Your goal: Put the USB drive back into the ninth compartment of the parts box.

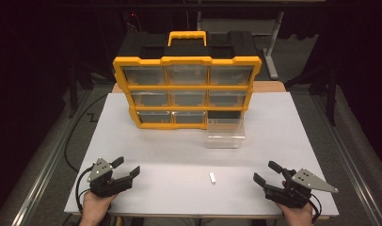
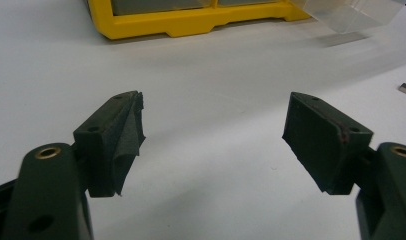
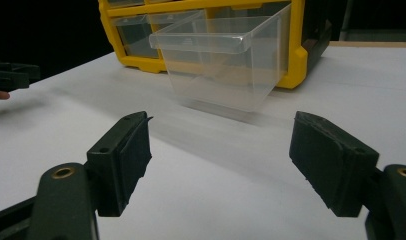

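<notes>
Yellow-and-black organiser cabinet (image 1: 187, 89), standing upright at the far side of the white table (image 1: 147, 155), well ahead of both pairs of jaws. Eight of its nine clear drawers are sitting in their bays; the lower bay on the side of the right gripper is lying open and dark.

Clear plastic drawer (image 1: 225, 134), resting on the table just in front of that open bay. In the right gripper view the drawer (image 3: 223, 70) is standing ahead of and between the jaws, well apart from them, looking empty: see-through walls, flanged rim, tapering base.

Left gripper (image 1: 127, 170) and right gripper (image 1: 266, 172), each resting near the person's edge of the table, jaws spread wide and gripping nothing; bare table is showing between the pads in both gripper views.

Small white part (image 1: 212, 178), lying flat on the table between the two grippers, nearer the right one, touched by neither. It is oblong and pale; finer detail is too small to tell.

Judged progress: drawer removal is appearing complete; picking up the part, dropping it into the drawer and reseating the drawer are remaining.
</notes>
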A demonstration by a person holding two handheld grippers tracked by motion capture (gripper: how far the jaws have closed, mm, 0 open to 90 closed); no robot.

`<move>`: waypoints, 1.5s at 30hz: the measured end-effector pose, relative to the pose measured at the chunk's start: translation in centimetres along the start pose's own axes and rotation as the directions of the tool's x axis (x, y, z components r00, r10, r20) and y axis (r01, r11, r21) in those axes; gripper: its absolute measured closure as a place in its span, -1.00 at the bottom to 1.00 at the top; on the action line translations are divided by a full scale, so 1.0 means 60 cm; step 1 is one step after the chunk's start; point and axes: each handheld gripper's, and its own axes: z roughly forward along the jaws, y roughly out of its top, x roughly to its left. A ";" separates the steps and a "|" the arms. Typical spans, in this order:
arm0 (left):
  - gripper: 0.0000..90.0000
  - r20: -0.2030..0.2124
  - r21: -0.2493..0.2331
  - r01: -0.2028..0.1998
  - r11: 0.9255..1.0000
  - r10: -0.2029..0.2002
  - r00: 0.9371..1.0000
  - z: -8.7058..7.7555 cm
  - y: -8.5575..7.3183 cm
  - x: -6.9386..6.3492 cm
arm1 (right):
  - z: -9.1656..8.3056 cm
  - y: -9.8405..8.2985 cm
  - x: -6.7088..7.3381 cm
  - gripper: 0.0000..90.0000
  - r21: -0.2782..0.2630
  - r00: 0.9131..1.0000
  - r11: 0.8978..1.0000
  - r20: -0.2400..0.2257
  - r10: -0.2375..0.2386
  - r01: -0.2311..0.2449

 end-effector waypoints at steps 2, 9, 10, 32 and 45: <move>-0.45 -0.001 0.001 -0.001 1.000 0.001 1.000 0.001 0.000 -0.001 | 0.001 0.000 0.001 -0.45 0.001 1.000 1.000 -0.003 -0.005 0.005; -0.45 0.000 0.004 -0.004 1.000 0.004 1.000 0.001 0.000 -0.001 | 0.007 0.002 0.007 -0.45 0.004 1.000 1.000 -0.017 -0.010 0.010; -0.45 -0.001 0.004 -0.005 1.000 0.005 1.000 0.001 0.000 -0.001 | 0.008 0.003 0.008 -0.45 0.003 1.000 1.000 -0.017 -0.011 0.011; -0.45 -0.001 0.007 -0.011 1.000 0.011 1.000 0.001 0.000 -0.003 | 0.030 0.007 0.027 -0.45 0.017 0.997 0.999 -0.065 -0.036 0.037; -0.45 -0.001 0.007 -0.011 1.000 0.011 1.000 0.001 0.000 -0.003 | 0.056 0.011 0.046 -0.44 0.025 0.992 0.999 -0.125 -0.029 0.032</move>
